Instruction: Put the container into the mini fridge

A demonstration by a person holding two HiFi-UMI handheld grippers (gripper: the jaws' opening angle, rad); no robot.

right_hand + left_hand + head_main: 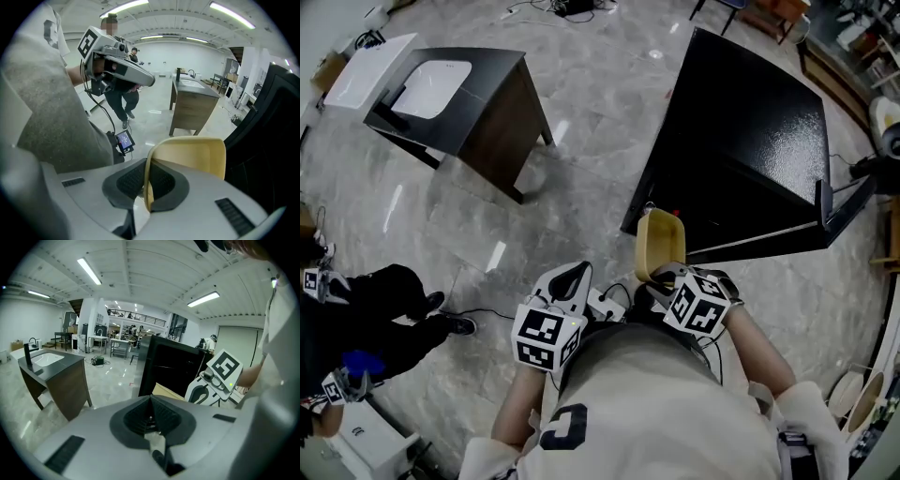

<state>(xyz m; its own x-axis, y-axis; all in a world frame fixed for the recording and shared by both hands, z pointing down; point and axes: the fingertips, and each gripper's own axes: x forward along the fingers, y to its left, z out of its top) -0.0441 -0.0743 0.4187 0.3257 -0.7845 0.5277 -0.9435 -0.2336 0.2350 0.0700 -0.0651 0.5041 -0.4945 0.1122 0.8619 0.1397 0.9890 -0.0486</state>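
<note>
**Claws (two).** Your right gripper (146,187) had its jaws pinched on the rim of the one yellow container (187,159). The thin wall stood upright between the pads, and the open bowl faced 3 o'clock in the right gripper view. Your left gripper (150,420) had its jaws pressed together with nothing between them.

**Position of claws.** In the head view, the left gripper (553,319) and the right gripper (698,302) were side by side, close to your torso. The left one was at 9 o'clock from the right.

**Container.** The container (659,242) rose from the right gripper toward 11 o'clock. It was outside the one black mini fridge (750,150) and just beside its near corner.

**Surroundings.** The mini fridge stood at 1 o'clock from the container. One dark sink cabinet (459,94) with one white basin stood at 11 o'clock from the left gripper, well apart. One person in dark clothes (384,319) stood at 9 o'clock from the left gripper.
</note>
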